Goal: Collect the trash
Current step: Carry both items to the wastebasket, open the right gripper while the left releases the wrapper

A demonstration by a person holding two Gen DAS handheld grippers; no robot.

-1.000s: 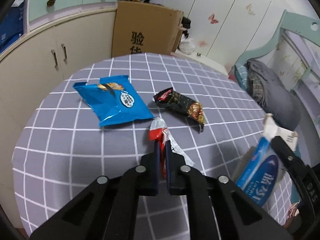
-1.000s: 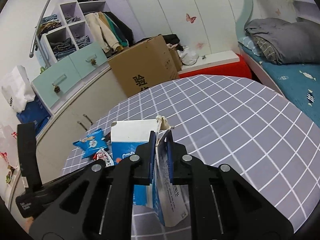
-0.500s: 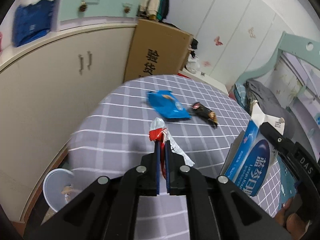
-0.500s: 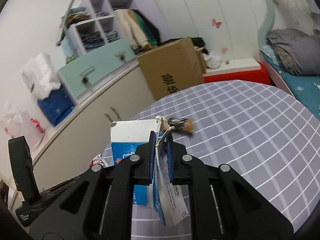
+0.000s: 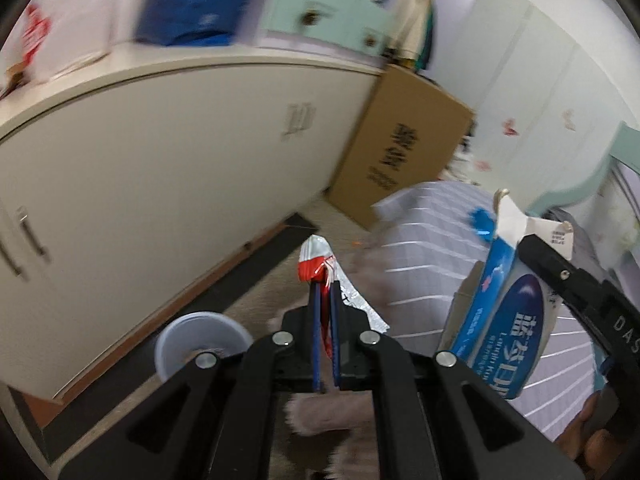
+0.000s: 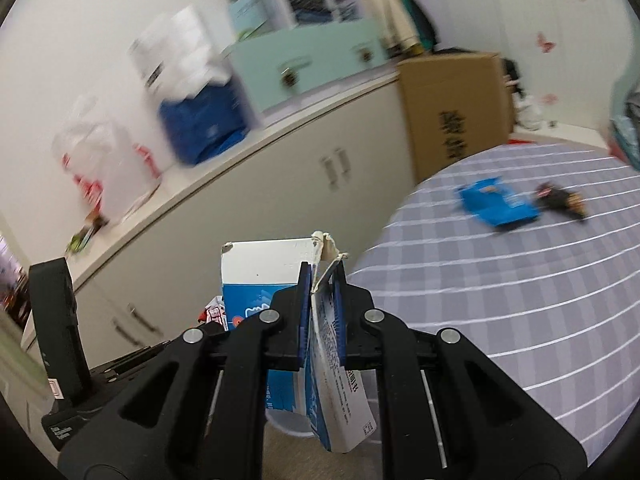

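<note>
Red-and-silver wrapper [image 5: 320,266] sits clamped in my left gripper [image 5: 325,300]; my right gripper [image 6: 323,292] is clamped on the torn top of the blue-and-white carton [image 6: 276,280]. Both have swung left off the table [image 6: 520,300], which a second ago lay right beneath them. Now the pale bin [image 5: 200,340] on the floor shows near the left gripper, so I judge dropping comes next. A blue snack bag [image 6: 496,204] and dark wrapper [image 6: 562,200] remain on the far table.

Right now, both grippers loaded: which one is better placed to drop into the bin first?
Probably left. The left gripper, shut on the red wrapper, has the bin just beside its fingertips; the right gripper's carton hides most of it.
</note>
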